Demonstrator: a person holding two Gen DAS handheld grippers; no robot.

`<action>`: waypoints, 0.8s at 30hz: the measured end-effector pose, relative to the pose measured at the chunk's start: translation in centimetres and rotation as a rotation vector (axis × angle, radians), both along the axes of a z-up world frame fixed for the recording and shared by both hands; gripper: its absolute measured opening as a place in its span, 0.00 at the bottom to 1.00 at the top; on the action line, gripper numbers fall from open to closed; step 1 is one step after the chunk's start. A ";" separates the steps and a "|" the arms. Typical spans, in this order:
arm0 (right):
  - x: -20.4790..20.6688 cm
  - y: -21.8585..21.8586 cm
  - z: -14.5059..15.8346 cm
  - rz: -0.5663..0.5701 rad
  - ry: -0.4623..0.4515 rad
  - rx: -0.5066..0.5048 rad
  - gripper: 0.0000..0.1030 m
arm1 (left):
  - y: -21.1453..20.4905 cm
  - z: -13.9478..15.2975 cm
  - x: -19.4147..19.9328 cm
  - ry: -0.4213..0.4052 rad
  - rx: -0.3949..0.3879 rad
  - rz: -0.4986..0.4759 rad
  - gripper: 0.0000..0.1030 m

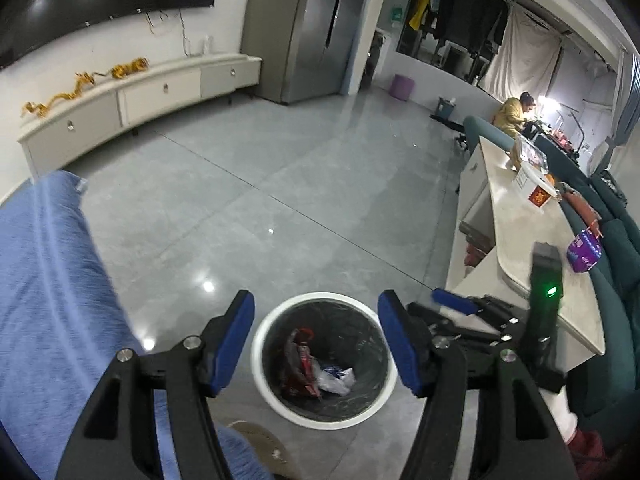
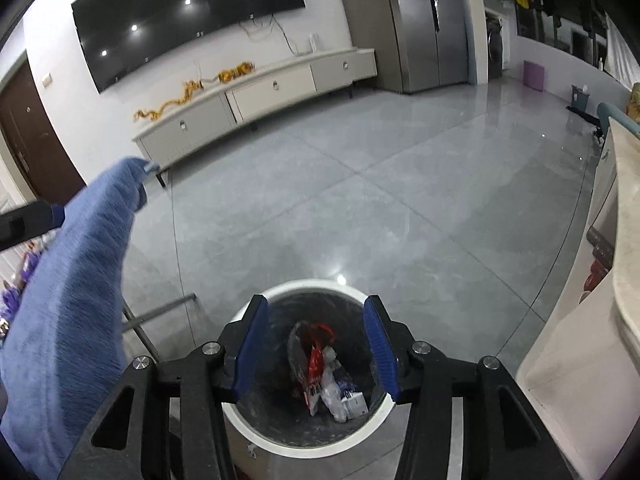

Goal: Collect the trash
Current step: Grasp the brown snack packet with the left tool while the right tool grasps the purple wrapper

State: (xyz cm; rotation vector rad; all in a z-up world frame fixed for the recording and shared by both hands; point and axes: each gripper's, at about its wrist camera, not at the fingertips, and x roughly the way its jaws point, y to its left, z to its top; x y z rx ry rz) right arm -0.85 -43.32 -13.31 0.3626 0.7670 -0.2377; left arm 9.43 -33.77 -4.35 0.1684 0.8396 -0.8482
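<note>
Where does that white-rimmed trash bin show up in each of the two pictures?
Left wrist view: the trash bin sits at bottom centre, between the open left claw.
Right wrist view: the trash bin sits at bottom centre, between the open right claw.
Shared landmark: the red wrapper inside it.

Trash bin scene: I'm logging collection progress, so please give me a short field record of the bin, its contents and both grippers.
bin: white-rimmed round trash bin with dark liner, standing on the grey tiled floor
contents: red wrapper, crumpled clear plastic, small white carton
left gripper: open, empty, above the bin
right gripper: open, empty, above the bin
nearby: blue cloth to the left; purple packet on the cream counter
</note>
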 end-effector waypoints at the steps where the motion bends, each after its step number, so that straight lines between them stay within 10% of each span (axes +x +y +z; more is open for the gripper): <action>1: -0.2 0.2 0.5 0.001 -0.011 -0.002 0.47 | 0.5 0.4 -0.1 -0.011 -0.001 0.006 0.60; 13: 1.5 8.9 8.4 0.186 -0.148 -0.069 0.50 | 14.6 5.0 -1.1 -0.151 -0.020 0.208 0.60; 24: 8.1 22.9 11.5 0.509 -0.169 -0.055 0.53 | 34.0 3.1 -0.6 -0.228 0.070 0.492 0.77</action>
